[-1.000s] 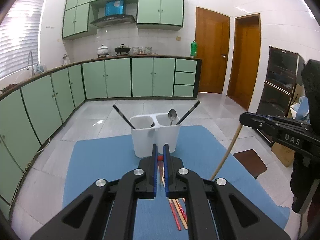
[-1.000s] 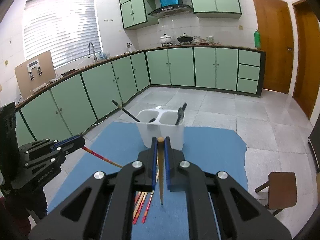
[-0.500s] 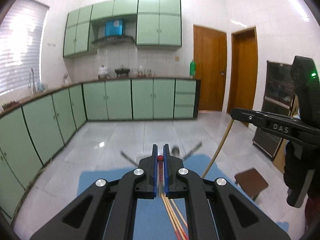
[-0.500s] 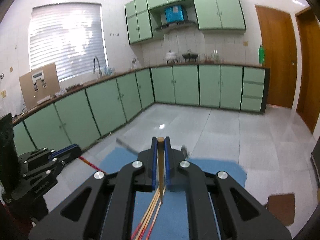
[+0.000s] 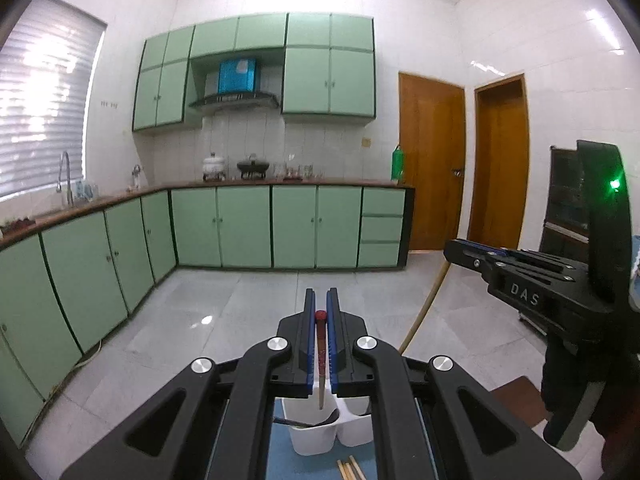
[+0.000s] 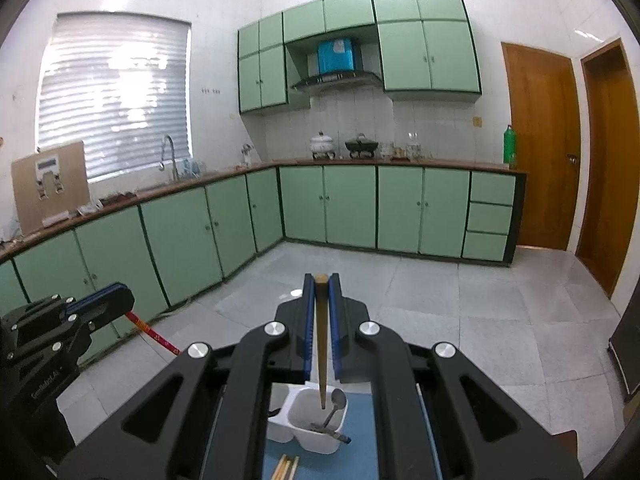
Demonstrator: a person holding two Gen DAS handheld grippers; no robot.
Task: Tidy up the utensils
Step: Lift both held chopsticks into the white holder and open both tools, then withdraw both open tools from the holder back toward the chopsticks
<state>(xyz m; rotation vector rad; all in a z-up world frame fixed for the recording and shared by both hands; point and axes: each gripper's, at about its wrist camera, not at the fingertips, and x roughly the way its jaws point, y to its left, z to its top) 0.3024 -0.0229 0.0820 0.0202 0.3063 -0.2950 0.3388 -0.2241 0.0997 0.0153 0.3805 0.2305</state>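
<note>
My left gripper (image 5: 320,300) is shut on a red-topped chopstick (image 5: 320,360) that hangs tip-down over the left cup of the white two-cup holder (image 5: 312,440). My right gripper (image 6: 321,286) is shut on a plain wooden chopstick (image 6: 321,344) whose tip hangs over the right cup of the holder (image 6: 316,428), which has a metal spoon (image 6: 336,404) in it. The right gripper also shows in the left wrist view (image 5: 464,246), the left one in the right wrist view (image 6: 116,296). More chopsticks (image 6: 286,466) lie on the blue mat (image 6: 360,452).
Green kitchen cabinets (image 5: 240,224) and a tiled floor (image 6: 460,300) fill the background. A brown stool (image 5: 520,396) stands at the right of the table. Two wooden doors (image 5: 432,164) are at the far right.
Both grippers rose and moved forward with their chopsticks. They now hang above the white holder, which dropped to the bottom of both views.
</note>
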